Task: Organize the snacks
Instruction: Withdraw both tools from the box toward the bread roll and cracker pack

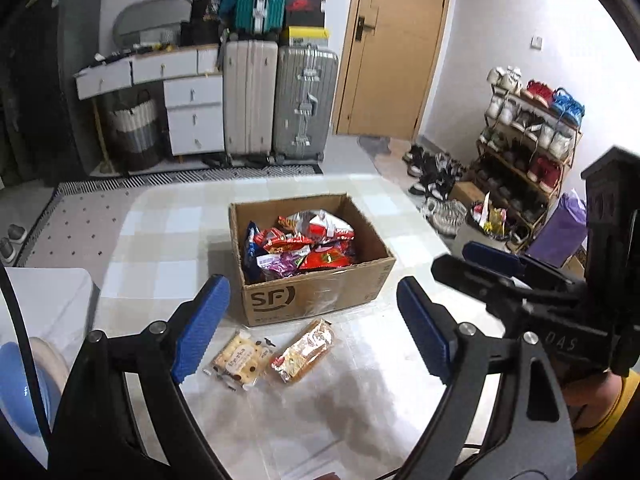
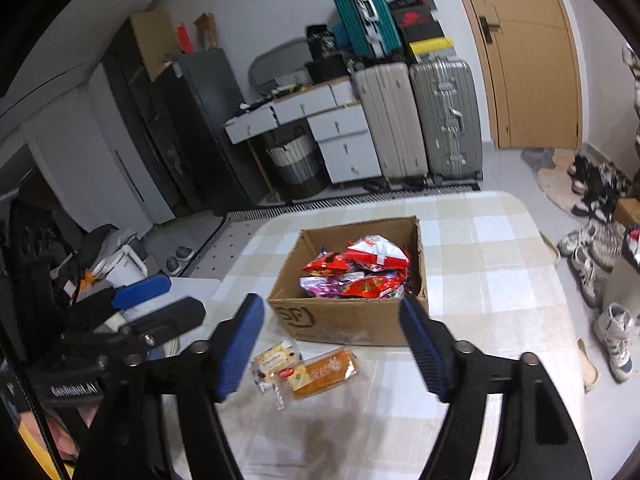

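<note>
A: How many snacks lie outside the cardboard box (image 1: 316, 300)?

B: Two, side by side on the checked table (image 1: 168, 240), just in front of the box: a pale biscuit packet (image 1: 239, 361) on the left and an orange-wrapped cake packet (image 1: 304, 350) on the right, their edges touching or nearly so.

A: And in the box?

B: One heap of snack packets (image 1: 304, 248), mostly red, some purple and white; too tangled to count.

A: The tools?

B: Two. The left gripper (image 1: 312, 328) stands wide apart with nothing between its blue pads. The right gripper (image 2: 332, 344) is also spread and empty. Both hover above the table.

A: Background?

B: Three suitcases: two upright on the floor, a teal one stacked above.
</note>
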Demonstrator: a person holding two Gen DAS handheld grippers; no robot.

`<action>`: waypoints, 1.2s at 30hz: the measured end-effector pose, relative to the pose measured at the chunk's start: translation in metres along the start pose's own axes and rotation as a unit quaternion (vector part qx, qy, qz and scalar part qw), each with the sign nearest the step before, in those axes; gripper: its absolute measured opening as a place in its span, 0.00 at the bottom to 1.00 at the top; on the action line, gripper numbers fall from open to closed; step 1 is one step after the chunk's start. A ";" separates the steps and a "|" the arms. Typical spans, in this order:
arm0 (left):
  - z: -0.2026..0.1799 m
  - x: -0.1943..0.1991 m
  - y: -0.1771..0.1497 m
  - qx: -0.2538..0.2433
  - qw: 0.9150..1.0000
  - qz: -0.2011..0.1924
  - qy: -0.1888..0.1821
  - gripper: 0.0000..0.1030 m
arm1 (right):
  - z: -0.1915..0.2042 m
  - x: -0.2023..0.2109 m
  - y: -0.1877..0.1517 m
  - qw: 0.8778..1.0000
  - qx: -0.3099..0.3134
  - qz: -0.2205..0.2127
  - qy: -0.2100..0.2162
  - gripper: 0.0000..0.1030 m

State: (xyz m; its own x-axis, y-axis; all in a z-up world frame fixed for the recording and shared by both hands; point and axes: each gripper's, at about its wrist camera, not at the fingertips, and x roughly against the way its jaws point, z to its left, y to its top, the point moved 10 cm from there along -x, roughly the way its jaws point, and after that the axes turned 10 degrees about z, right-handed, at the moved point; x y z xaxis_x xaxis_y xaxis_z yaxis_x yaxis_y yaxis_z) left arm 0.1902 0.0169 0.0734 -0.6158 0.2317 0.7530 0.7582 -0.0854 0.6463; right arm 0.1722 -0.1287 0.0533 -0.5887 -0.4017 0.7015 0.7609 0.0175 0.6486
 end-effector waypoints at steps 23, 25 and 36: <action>0.027 0.123 -0.105 0.053 0.994 -0.081 0.049 0.99 | 0.051 0.025 -0.086 0.999 0.053 -0.011 0.000 0.99; 0.042 0.105 -0.109 0.071 0.993 -0.076 0.060 0.99 | 0.050 0.010 -0.090 0.998 0.055 -0.005 -0.005 0.99; 0.114 -0.003 -0.144 0.173 0.985 -0.013 0.022 0.99 | 0.013 -0.097 -0.107 0.996 -0.007 0.092 -0.012 0.99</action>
State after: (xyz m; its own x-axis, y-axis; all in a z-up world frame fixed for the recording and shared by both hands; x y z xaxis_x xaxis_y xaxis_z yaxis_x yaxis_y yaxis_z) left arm 0.1072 0.1391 -0.0367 -0.6386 0.1867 0.7465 0.7652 0.2565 0.5905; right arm 0.1445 -0.0799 -0.0805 -0.4453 -0.3718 0.8145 0.8601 0.0751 0.5045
